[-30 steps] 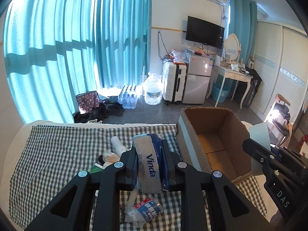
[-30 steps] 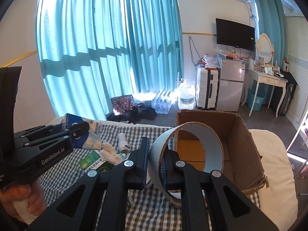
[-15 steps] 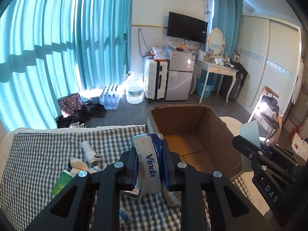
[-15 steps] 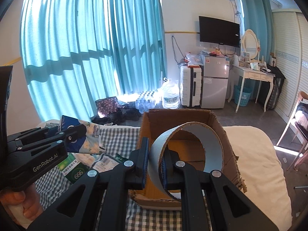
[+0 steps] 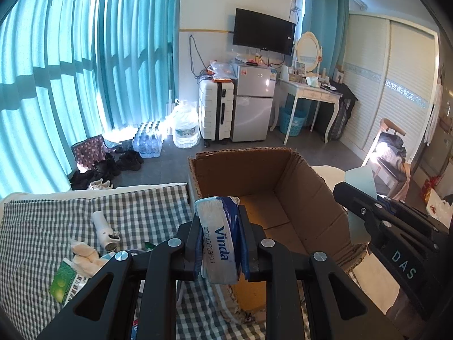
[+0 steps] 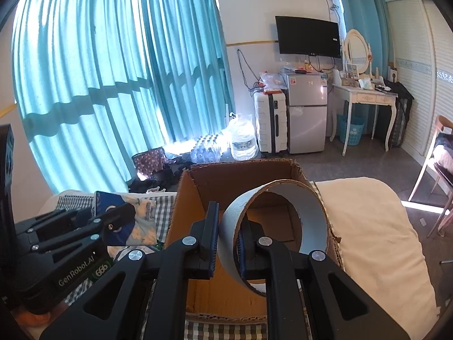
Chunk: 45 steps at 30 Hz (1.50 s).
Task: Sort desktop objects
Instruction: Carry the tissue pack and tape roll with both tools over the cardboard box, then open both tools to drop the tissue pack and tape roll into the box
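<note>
Ahead of both sets of jaws stood an open cardboard box (image 5: 286, 198), empty inside, on a checked cloth (image 5: 141, 212). Clamped upright in the left gripper (image 5: 219, 243), a pack of tissues (image 5: 218, 240) sat at the box's near left corner. Pinching a tape roll (image 6: 271, 226) by its wall, the right gripper (image 6: 228, 243) held it over the box's opening.

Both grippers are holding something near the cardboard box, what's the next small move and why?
Probably carry the left gripper slightly farther forward over the cardboard box before opening: its Vinda tissue pack sits only at the box's near-left corner, while the right gripper's cardboard ring appears over the opening.
</note>
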{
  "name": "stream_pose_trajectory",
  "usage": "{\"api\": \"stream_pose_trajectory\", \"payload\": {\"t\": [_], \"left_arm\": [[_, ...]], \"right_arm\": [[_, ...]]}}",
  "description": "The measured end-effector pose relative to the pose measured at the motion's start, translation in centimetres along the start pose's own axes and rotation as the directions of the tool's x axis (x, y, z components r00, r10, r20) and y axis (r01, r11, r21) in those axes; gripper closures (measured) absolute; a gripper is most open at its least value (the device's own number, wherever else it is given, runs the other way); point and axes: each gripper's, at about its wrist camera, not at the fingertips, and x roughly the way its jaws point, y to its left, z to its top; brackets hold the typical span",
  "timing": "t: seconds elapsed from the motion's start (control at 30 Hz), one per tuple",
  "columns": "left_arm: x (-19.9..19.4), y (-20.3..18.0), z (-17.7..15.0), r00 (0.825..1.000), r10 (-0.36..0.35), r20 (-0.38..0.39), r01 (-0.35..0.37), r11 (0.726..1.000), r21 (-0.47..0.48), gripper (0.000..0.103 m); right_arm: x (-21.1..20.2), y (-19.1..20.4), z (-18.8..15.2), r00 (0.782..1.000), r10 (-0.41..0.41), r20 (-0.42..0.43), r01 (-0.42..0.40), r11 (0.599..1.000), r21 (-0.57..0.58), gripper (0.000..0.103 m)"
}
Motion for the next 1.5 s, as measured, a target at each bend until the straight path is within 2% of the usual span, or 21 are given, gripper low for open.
{"api": "stream_pose_trajectory", "payload": {"t": [0.23,0.37,0.57,0.7,0.87,0.97,1.1,1.17,1.2,1.27,1.33,1.4,1.5], "left_arm": [[3.5,-1.4,0.6,0.999,-0.023,-0.023,0.023,1.0,0.018,0.083],[5.3,-2.2,0.6,0.999,-0.032,-0.042,0.034,0.998,0.046,0.083],[8.1,-3.2,0.1,0.992,-0.043,-0.12,0.05,0.997,0.061,0.083],[9.1,-3.7,-0.6,0.986,-0.026,-0.163,0.04,0.996,0.081,0.082],[10.8,-3.9,-1.6,0.968,-0.031,-0.251,0.046,0.998,0.053,0.082],[11.0,-3.9,-2.0,0.968,-0.011,-0.252,0.027,0.998,0.061,0.082],[10.7,-3.8,-2.3,0.966,-0.014,-0.257,0.027,0.998,0.048,0.076],[10.3,-3.9,-2.2,0.967,-0.014,-0.252,0.028,0.998,0.05,0.072],[10.0,-3.9,-2.2,0.969,-0.016,-0.246,0.03,0.998,0.053,0.062],[9.5,-3.8,-1.9,0.975,0.008,-0.223,0.005,0.998,0.06,0.052],[8.7,-3.7,-1.4,0.98,0.01,-0.201,0.001,0.999,0.052,0.051],[7.9,-3.2,-1.0,0.984,0.004,-0.18,0.001,1.0,0.03,0.046],[6.2,-2.4,-0.5,0.991,0.019,-0.133,-0.017,1.0,0.018,0.044]], "right_arm": [[2.6,-2.6,0.3,0.999,0.019,-0.035,-0.017,0.997,0.069,0.092],[4.7,-3.1,-0.4,0.997,0.009,-0.076,-0.004,0.998,0.06,0.092],[6.5,-4.3,-1.6,0.99,0.019,-0.137,-0.012,0.998,0.055,0.092],[8.3,-5.1,-3.2,0.981,0.013,-0.195,-0.004,0.999,0.048,0.092],[9.4,-6.1,-4.7,0.968,0.032,-0.25,-0.017,0.998,0.059,0.092],[9.8,-6.5,-5.5,0.958,0.015,-0.288,-0.001,0.999,0.047,0.092],[9.2,-6.5,-5.5,0.959,0.009,-0.284,0.003,0.999,0.039,0.089],[8.9,-6.6,-5.2,0.961,0.0,-0.278,0.013,0.999,0.047,0.085],[8.7,-6.7,-5.1,0.962,0.004,-0.274,0.011,0.999,0.053,0.084],[8.3,-6.6,-5.0,0.962,0.004,-0.272,0.01,0.999,0.049,0.076],[7.9,-6.3,-4.8,0.964,-0.025,-0.263,0.032,0.999,0.023,0.064],[7.1,-6.1,-4.5,0.971,-0.033,-0.238,0.036,0.999,0.011,0.06],[5.7,-5.8,-3.7,0.983,-0.018,-0.184,0.023,0.999,0.023,0.048]]}}
